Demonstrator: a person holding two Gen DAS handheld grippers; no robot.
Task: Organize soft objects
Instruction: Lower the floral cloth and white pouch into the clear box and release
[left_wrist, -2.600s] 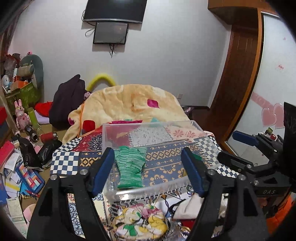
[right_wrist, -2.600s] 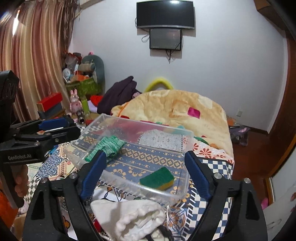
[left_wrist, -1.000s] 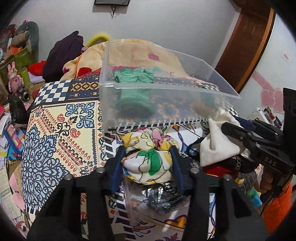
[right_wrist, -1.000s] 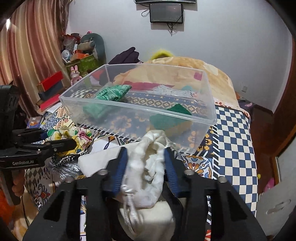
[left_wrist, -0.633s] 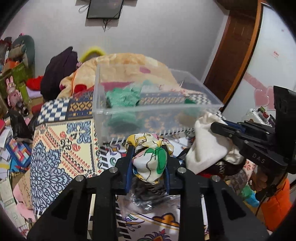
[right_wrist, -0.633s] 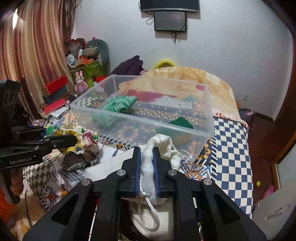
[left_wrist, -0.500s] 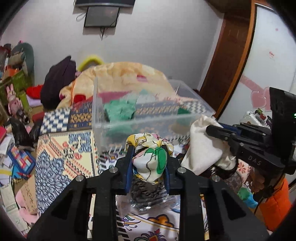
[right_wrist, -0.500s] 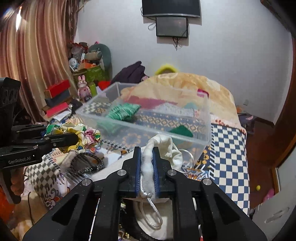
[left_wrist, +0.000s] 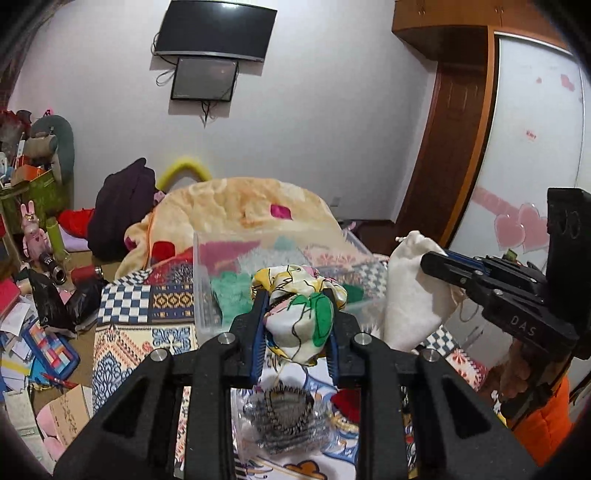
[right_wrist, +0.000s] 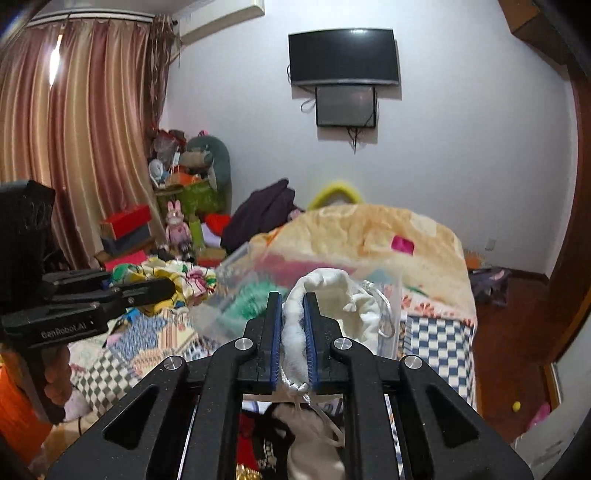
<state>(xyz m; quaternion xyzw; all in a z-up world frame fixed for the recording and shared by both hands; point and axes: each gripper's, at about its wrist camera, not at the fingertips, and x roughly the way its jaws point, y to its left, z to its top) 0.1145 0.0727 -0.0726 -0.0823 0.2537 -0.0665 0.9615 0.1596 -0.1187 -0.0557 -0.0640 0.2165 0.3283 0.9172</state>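
My left gripper (left_wrist: 295, 314) is shut on a floral cloth bundle (left_wrist: 301, 317), yellow, white and green, held up in front of the clear plastic bin (left_wrist: 207, 291). My right gripper (right_wrist: 293, 321) is shut on a white drawstring pouch (right_wrist: 332, 295), also lifted near the bin (right_wrist: 236, 266). The pouch shows in the left wrist view (left_wrist: 410, 295), the floral bundle in the right wrist view (right_wrist: 177, 277). A green knitted cloth (left_wrist: 231, 291) lies inside the bin.
A patterned cloth (left_wrist: 147, 332) covers the surface. Below the left gripper lie a striped item in clear wrap (left_wrist: 284, 417) and a red piece (left_wrist: 347, 402). A yellow blanket heap (left_wrist: 240, 206) rises behind the bin. Clutter fills the floor at left (left_wrist: 33, 332).
Both grippers closed on their items and lifted them off the pile. They now sit higher and nearer the bin's front wall.
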